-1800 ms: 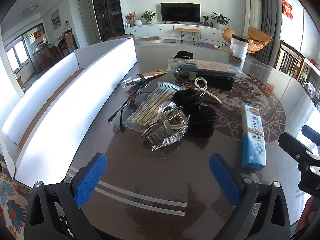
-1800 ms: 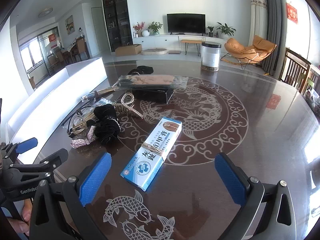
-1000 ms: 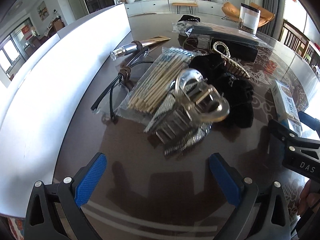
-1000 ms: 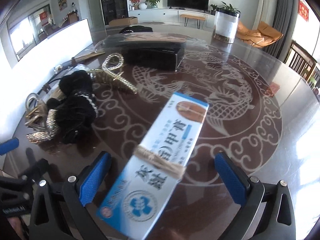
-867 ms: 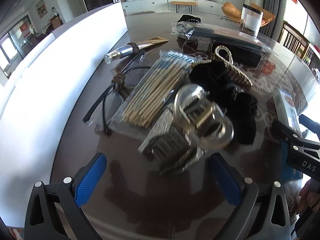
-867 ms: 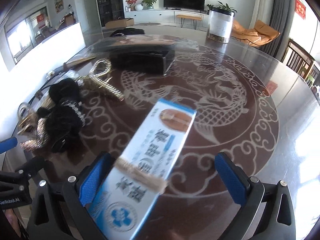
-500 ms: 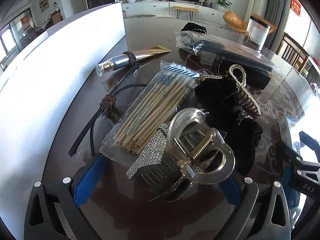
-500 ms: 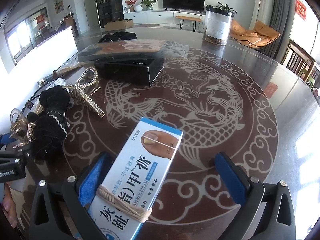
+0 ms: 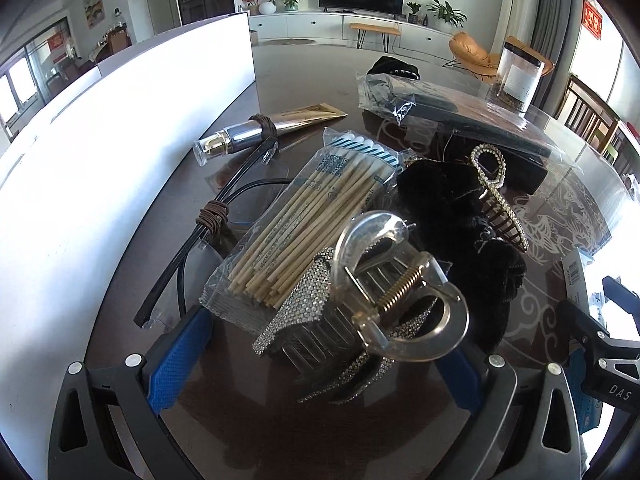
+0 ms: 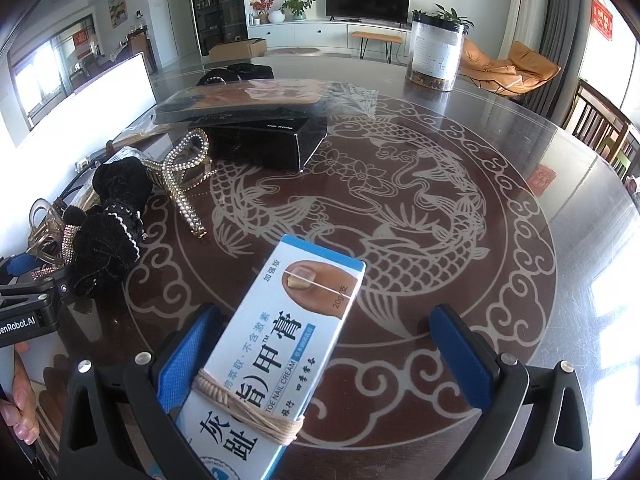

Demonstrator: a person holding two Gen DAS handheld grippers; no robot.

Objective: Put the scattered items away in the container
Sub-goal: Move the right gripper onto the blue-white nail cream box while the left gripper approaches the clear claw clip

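In the left wrist view my left gripper (image 9: 316, 364) is open, its blue pads (image 9: 176, 356) on either side of a clear hair claw clip (image 9: 384, 300) with rhinestone trim, which lies on the dark table. The white container (image 9: 100, 160) stands along the left, its wall close by. In the right wrist view my right gripper (image 10: 322, 356) is open around the near end of a blue-and-white nail cream box (image 10: 276, 360) tied with string. The box lies close to the left pad and well clear of the right pad.
Beyond the clip lie a cotton swab pack (image 9: 312, 216), a black scrunchie (image 9: 460, 216), a pearl hair clip (image 9: 496, 196), a gold tube (image 9: 256, 132), dark-framed glasses (image 9: 212, 220) and a bagged black box (image 9: 460, 116). A jar (image 10: 436, 56) stands at the far edge. A hand (image 10: 20, 400) holds the left gripper.
Both grippers have moved forward and lower. The claw clip now sits between the left fingers and the cream box between the right fingers. Neither gripper's finger gap has changed.
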